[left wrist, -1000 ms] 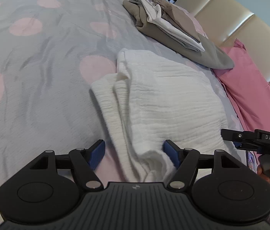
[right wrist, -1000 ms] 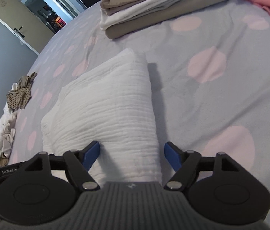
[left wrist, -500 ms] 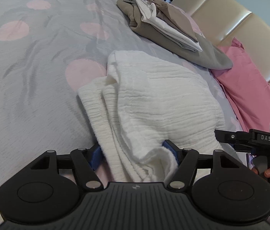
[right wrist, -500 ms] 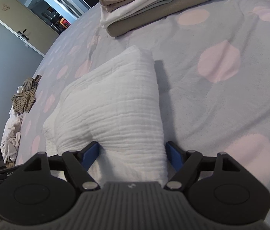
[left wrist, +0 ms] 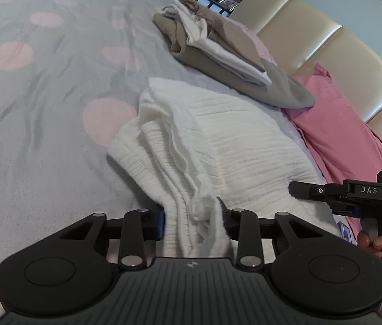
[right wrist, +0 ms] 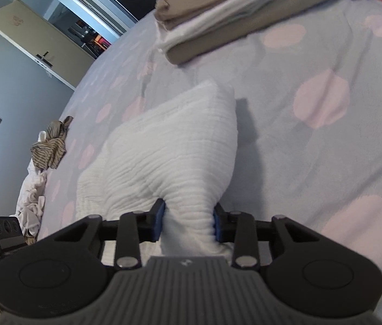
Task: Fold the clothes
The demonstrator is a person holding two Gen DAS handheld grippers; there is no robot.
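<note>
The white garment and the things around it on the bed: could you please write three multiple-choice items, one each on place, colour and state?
1. Where is the folded stack?
A. beyond the white garment
B. on the floor
C. under the pink pillow

2. What colour are the bedspread's dots?
A. green
B. pink
C. black

3. What lies between the right gripper's closing jaws?
A. nothing
B. the striped garment
C. the white garment

Answers: 1 A, it lies farther up the bed; 2 B, pale pink on grey; 3 C, its pads pinch white cloth, like the left gripper.

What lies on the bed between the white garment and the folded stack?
Nothing: bare bedspread separates the white garment from the folded stack, shown in the right wrist view.
</note>
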